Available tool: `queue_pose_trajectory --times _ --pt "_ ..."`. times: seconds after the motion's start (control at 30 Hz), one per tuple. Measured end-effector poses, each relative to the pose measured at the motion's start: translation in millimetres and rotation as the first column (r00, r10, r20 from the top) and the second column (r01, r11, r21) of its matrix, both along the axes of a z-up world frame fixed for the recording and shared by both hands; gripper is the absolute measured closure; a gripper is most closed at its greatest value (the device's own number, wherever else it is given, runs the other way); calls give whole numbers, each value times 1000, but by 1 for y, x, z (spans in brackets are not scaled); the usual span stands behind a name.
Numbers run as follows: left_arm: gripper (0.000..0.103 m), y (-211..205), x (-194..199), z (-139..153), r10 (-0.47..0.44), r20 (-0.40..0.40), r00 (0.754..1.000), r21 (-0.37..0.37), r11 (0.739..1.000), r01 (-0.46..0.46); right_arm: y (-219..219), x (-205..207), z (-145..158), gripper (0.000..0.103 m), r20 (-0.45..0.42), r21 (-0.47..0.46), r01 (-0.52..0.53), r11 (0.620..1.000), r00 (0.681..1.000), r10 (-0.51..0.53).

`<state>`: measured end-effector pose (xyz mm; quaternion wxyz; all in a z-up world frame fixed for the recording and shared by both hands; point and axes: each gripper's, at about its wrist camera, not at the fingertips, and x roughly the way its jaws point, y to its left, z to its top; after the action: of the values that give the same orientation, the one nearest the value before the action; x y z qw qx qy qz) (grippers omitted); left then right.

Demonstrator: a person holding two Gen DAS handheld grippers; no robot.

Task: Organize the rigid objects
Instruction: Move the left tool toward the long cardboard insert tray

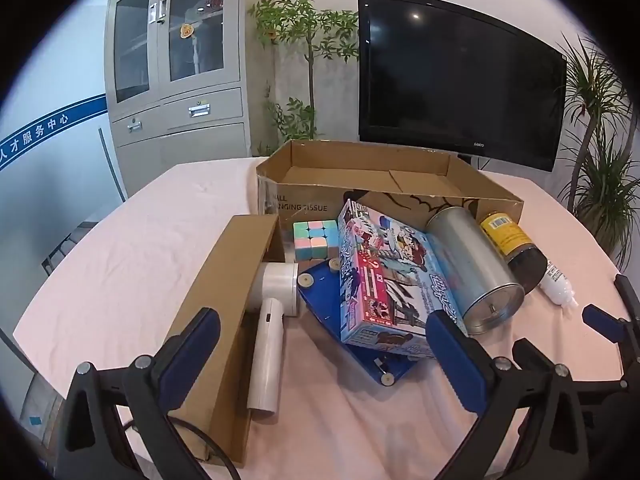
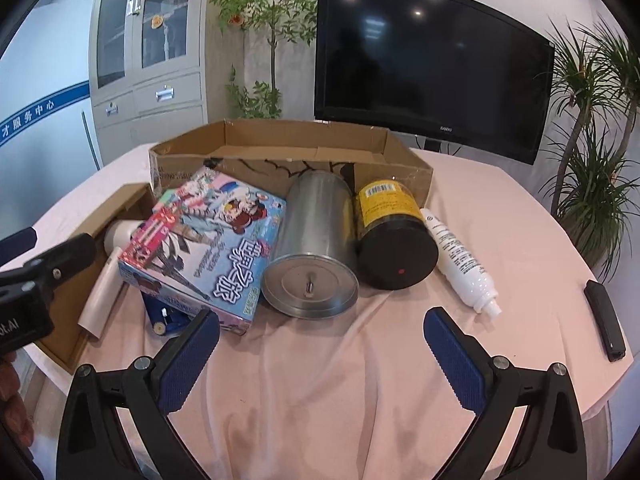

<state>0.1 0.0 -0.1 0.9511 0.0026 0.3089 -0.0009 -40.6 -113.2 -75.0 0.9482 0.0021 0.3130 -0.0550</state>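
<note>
Near first: both tools are spread wide w/ nothing between the pads. The right tool (image 2: 322, 340) hangs over bare pink cloth on the worktop (image 2: 500, 208), and the left tool (image 1: 324, 340) sits over the left part of the pile. Just past the right tool lies the silver can (image 2: 316, 240), on its side, lid end facing the tool, so its long way runs near to far, straight away from the tool. I think that is the key bit: the tool points along the can, not across it, so it prob. has to grab across the round sides. Right of it, touching, the dark jar w/ yellow label (image 2: 390, 232) lies the same way, then the white bottle (image 2: 460, 260), tip toward us. Left of the can is the cartoon box (image 2: 208, 240), tipped up on a blue tray (image 1: 320, 296); the left tool is nearer to that one. Far back sits the open cardboard box (image 2: 408, 164), empty as far as I can see, likely where things go.
</note>
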Motion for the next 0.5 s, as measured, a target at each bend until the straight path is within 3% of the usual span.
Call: queue_pose_trajectory --times 0.5 --pt "1 -7 12 -12 -32 -42 999 42 999 34 -2 18 -13 0 -32 8 -3 1000 999 3"
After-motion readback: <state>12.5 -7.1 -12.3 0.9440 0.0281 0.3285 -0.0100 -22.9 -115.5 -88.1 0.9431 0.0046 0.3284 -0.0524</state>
